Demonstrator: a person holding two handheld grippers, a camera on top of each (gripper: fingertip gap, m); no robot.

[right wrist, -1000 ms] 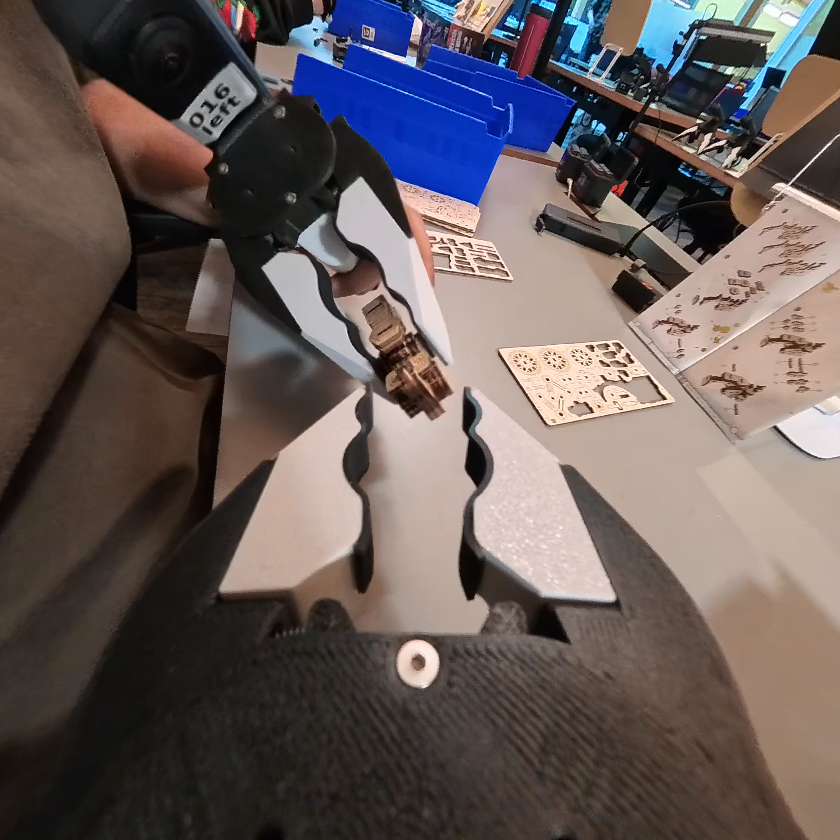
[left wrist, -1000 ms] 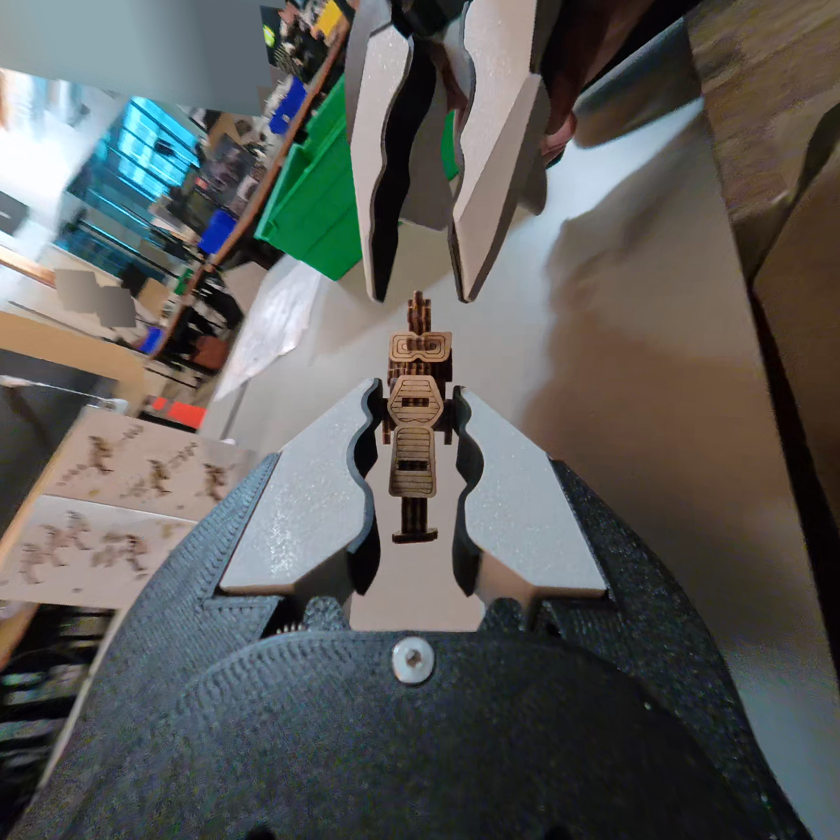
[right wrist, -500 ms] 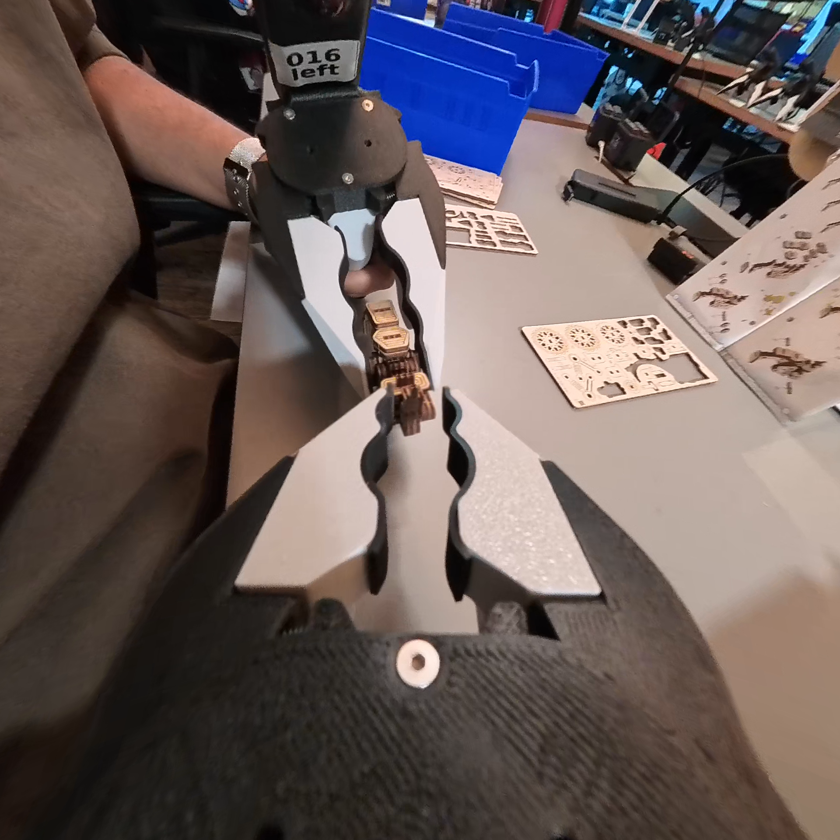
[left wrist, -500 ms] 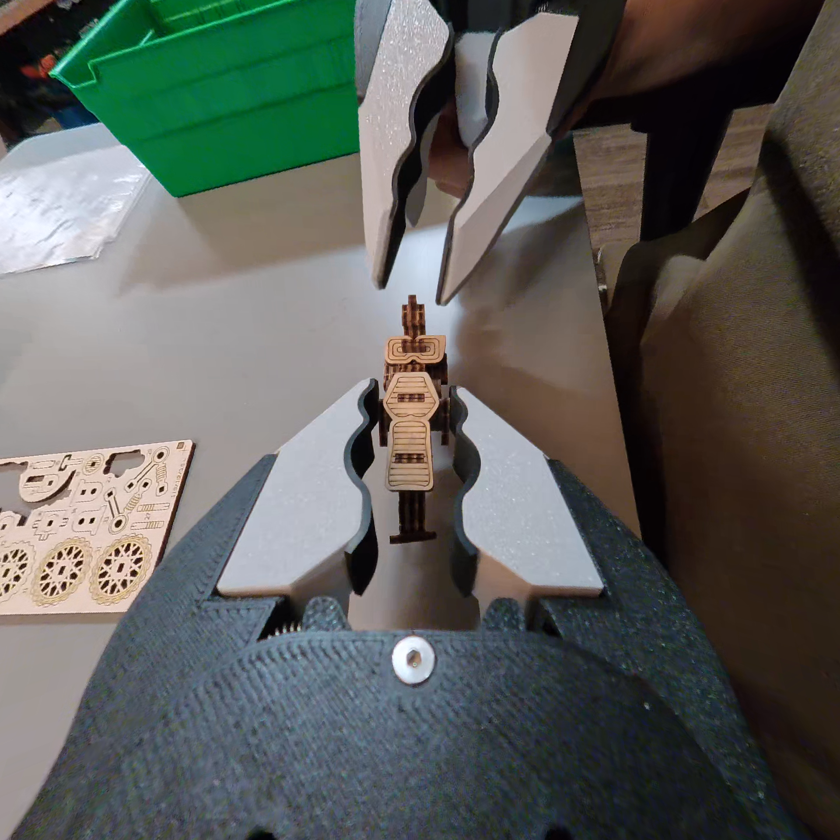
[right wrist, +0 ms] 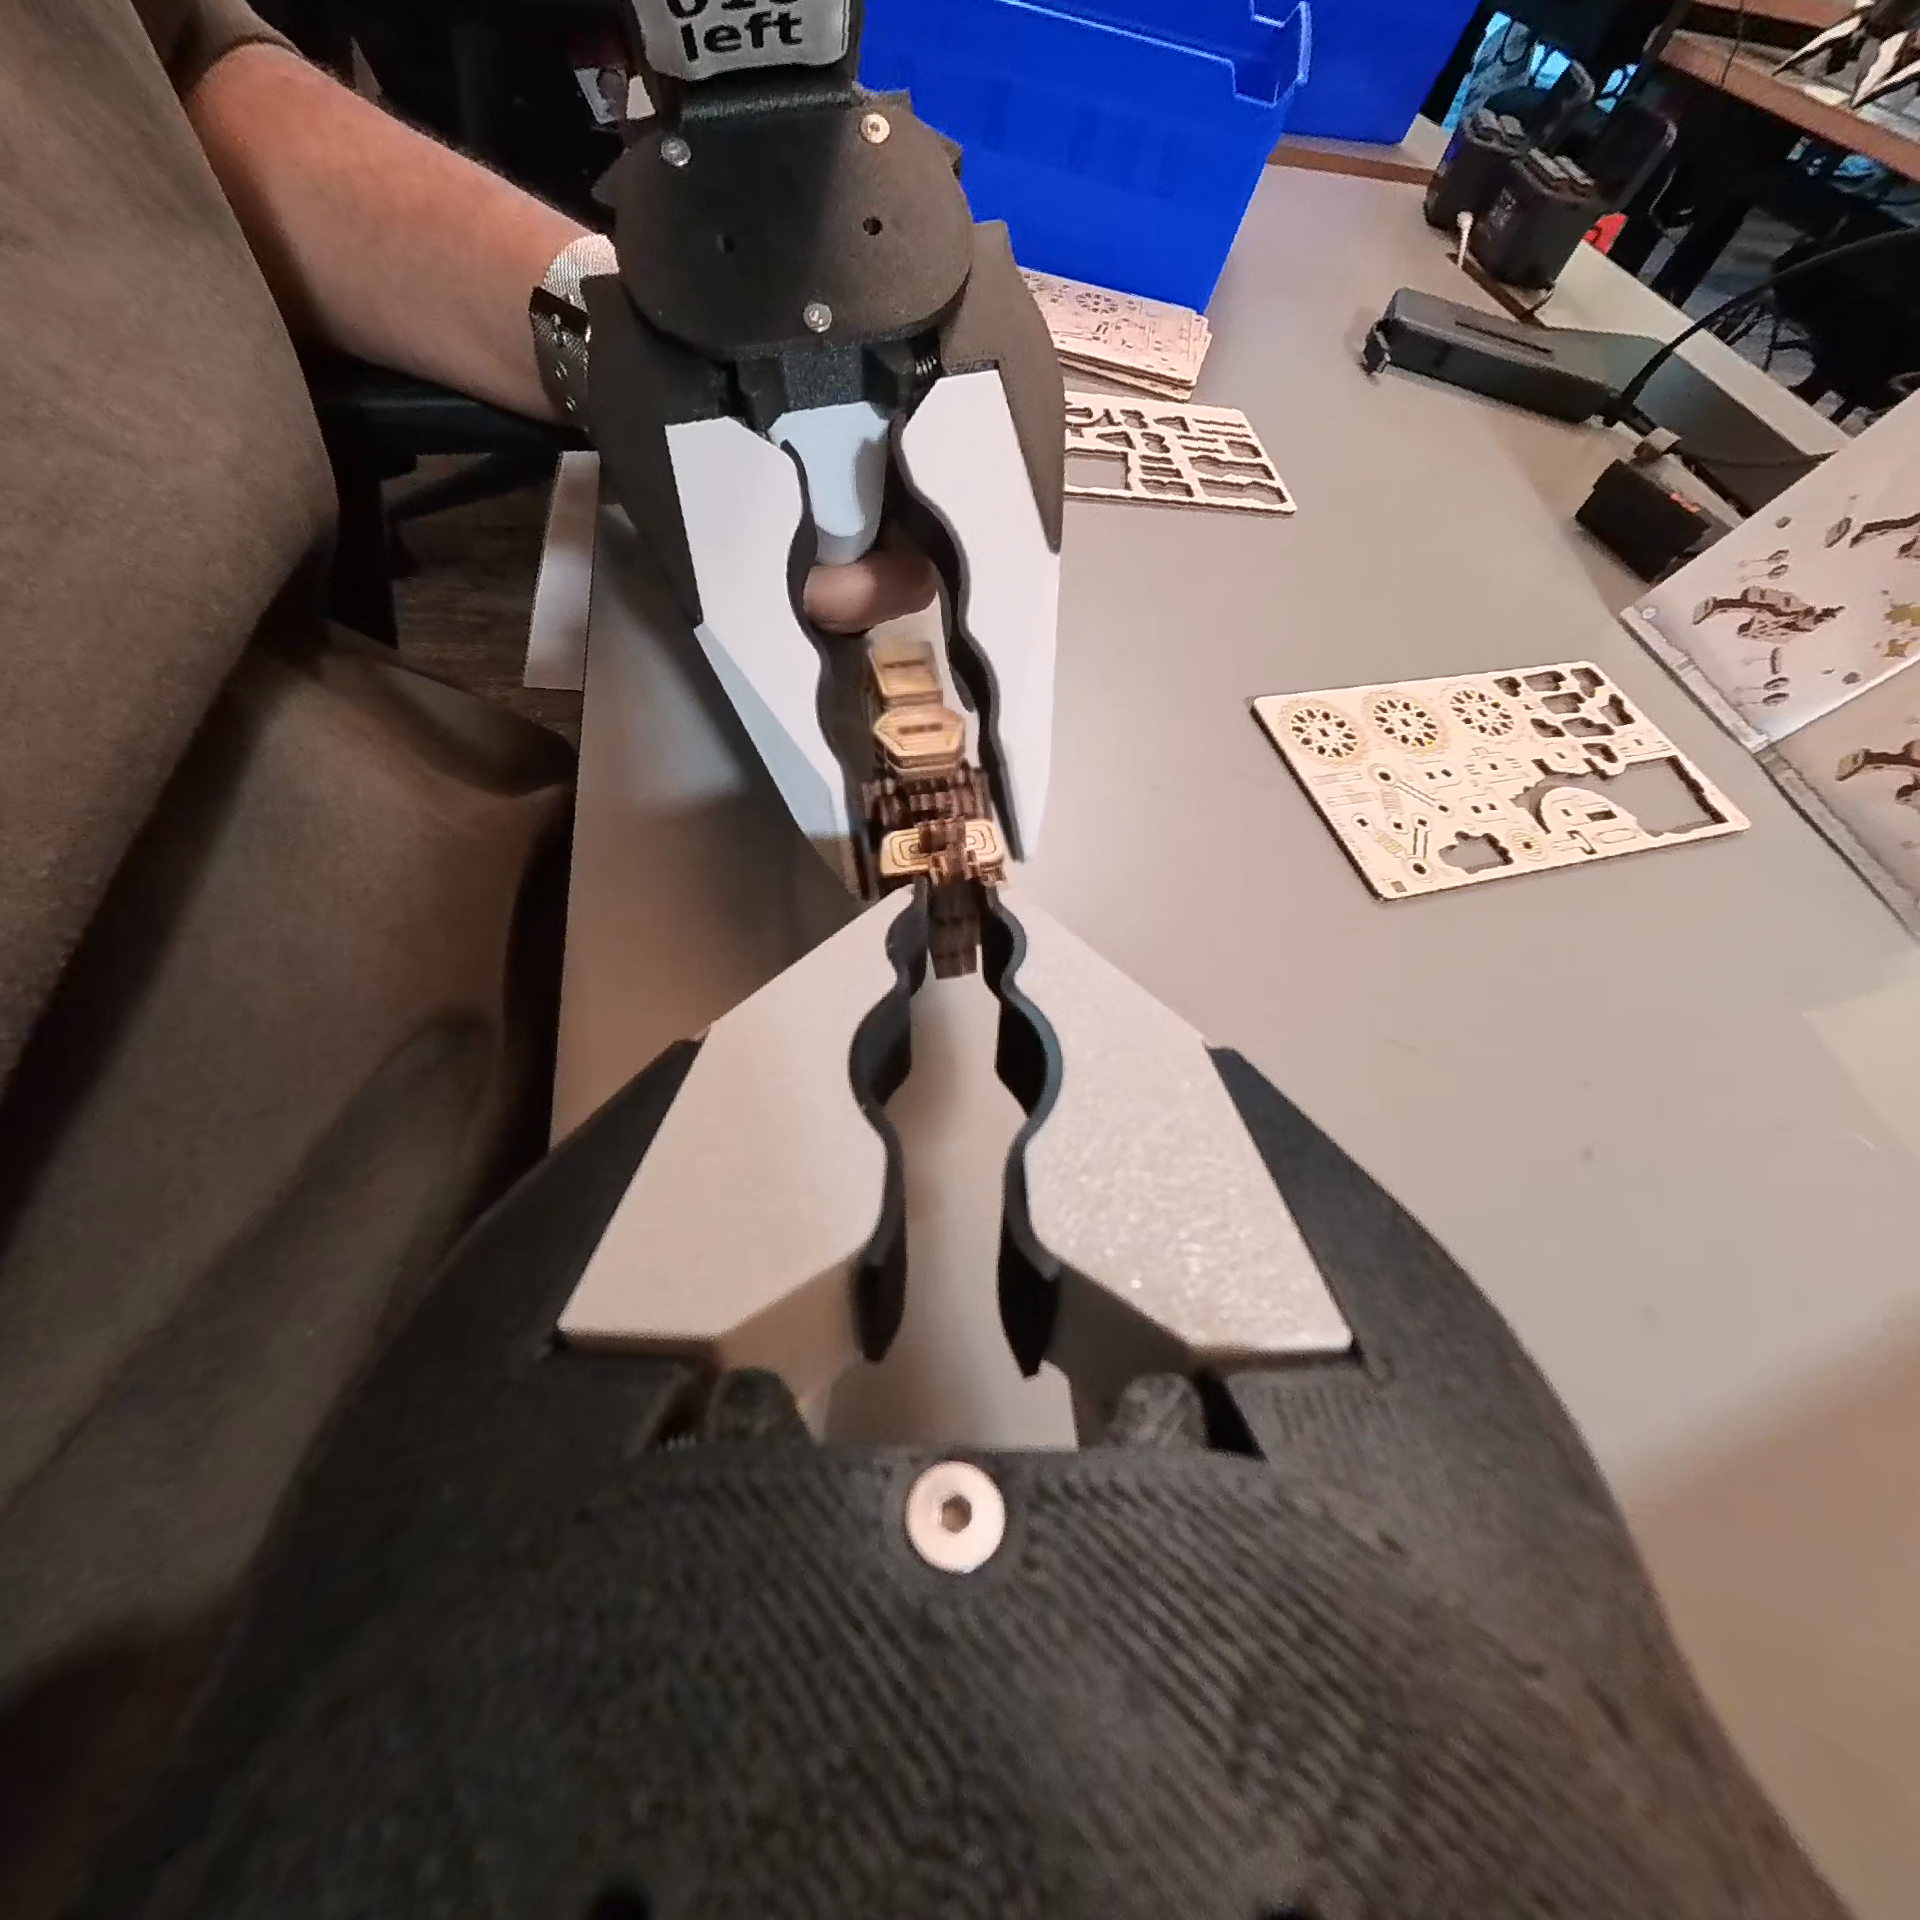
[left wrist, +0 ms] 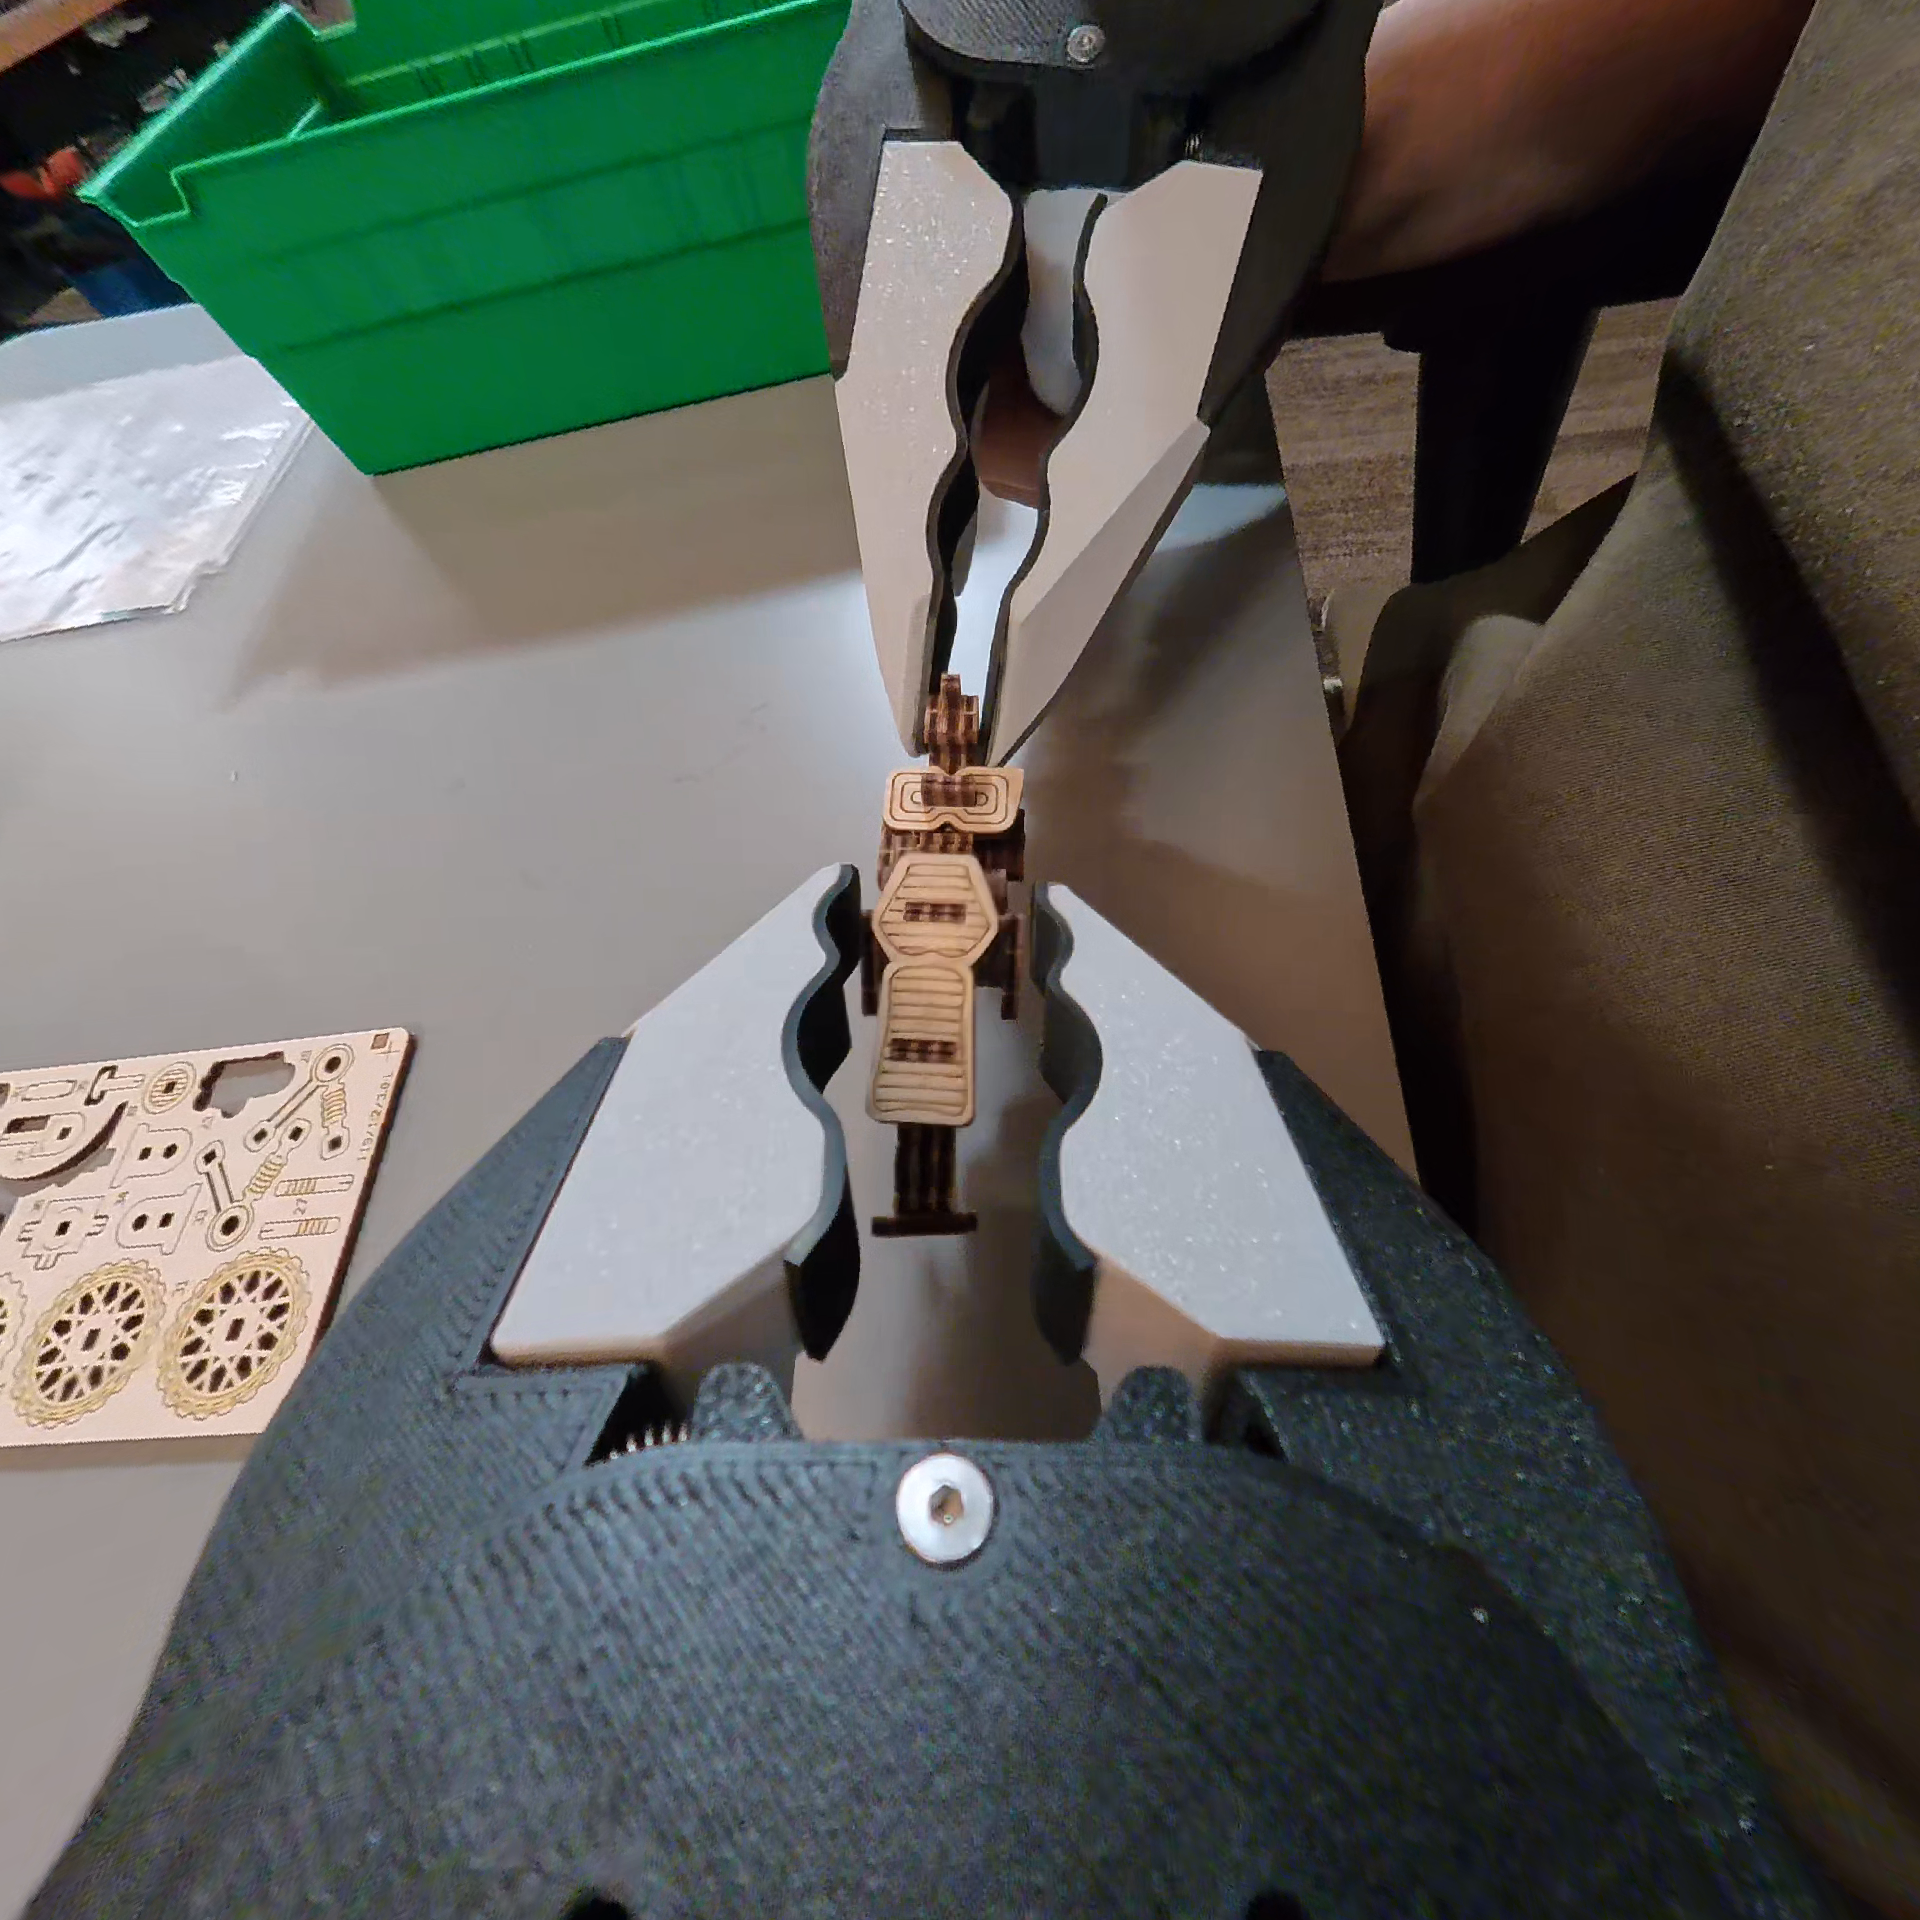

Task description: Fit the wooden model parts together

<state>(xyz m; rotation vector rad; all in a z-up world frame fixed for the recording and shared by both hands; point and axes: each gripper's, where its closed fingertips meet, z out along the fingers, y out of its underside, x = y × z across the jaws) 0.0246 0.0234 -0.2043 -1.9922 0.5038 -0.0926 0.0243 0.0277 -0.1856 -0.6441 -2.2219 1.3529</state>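
Note:
A small wooden model, a layered body with engraved light plates on top, is held above the grey table. My left gripper is shut on its middle. My right gripper comes from the far side, and its narrowed tips close on the thin dark end that sticks out of the model's front. In the right wrist view my right gripper pinches that end of the model, with the left gripper opposite it. The two grippers face each other tip to tip.
A green bin and a plastic sheet lie at the back. A wooden part sheet lies at the left. A blue bin, more part sheets, black devices and a picture board are also there. The person's brown clothing is close by. My two grippers' fingertips are within a few centimetres of each other.
The right gripper has moved in toward the left one and narrowed its fingers onto the model's front end. The left gripper has levelled out and kept hold of the model.

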